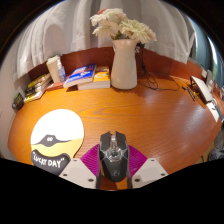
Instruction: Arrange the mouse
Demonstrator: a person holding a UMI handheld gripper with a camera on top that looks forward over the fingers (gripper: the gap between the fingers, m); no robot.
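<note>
A black gaming mouse (113, 153) sits between my fingers, pointing away from me over the wooden table (150, 115). My gripper (113, 162) is shut on the mouse, with the magenta pads (92, 158) pressing on both its sides. A round white mouse mat (57, 135) with a yellow band and dark lettering lies on the table just to the left of the mouse and the left finger.
A white vase (124, 64) of pale flowers stands at the far middle of the table. Books (88, 75) and small items lie at the far left, a flat device (206, 95) at the right edge. A person in white (60, 30) sits behind.
</note>
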